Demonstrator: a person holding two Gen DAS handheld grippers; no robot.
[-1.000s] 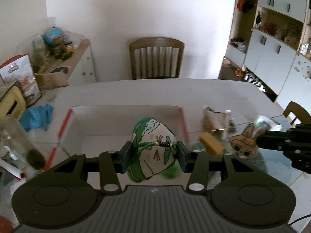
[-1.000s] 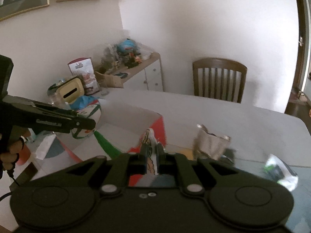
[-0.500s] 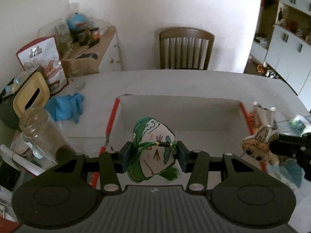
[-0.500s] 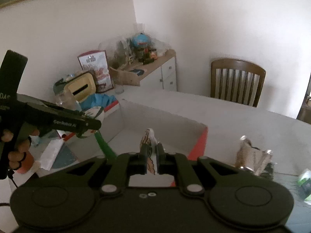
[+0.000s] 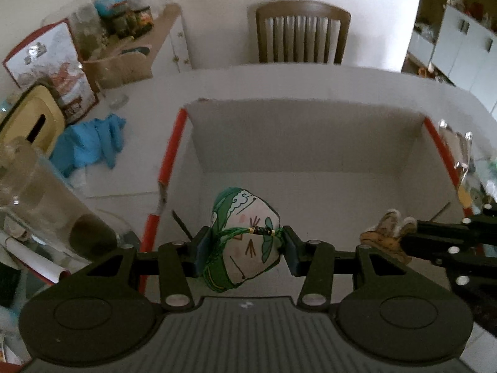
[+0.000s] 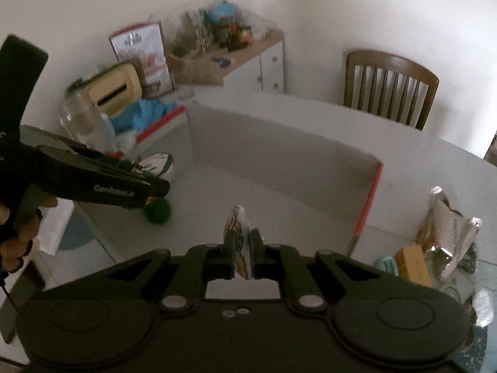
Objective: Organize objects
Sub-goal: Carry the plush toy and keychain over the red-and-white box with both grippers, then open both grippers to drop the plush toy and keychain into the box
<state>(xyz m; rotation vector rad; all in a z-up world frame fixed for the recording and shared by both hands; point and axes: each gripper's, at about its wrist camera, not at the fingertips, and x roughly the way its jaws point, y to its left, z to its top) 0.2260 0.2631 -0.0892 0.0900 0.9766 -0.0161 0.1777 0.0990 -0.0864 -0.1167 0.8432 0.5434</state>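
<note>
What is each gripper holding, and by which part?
Left gripper clamps the green pouch across its middle. Right gripper pinches the flat bunny toy near its lower end, ears pointing forward.

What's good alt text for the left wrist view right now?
The left gripper clamps a green-and-white plush sachet above an open white box with red edges. At right, the right gripper holds a tan bunny toy over the same box; a wooden chair stands behind the table.

"GenRobot.ai" on left gripper [image 6: 149,168]

Home dining room (chair [image 5: 299,32], table [image 5: 279,80])
</note>
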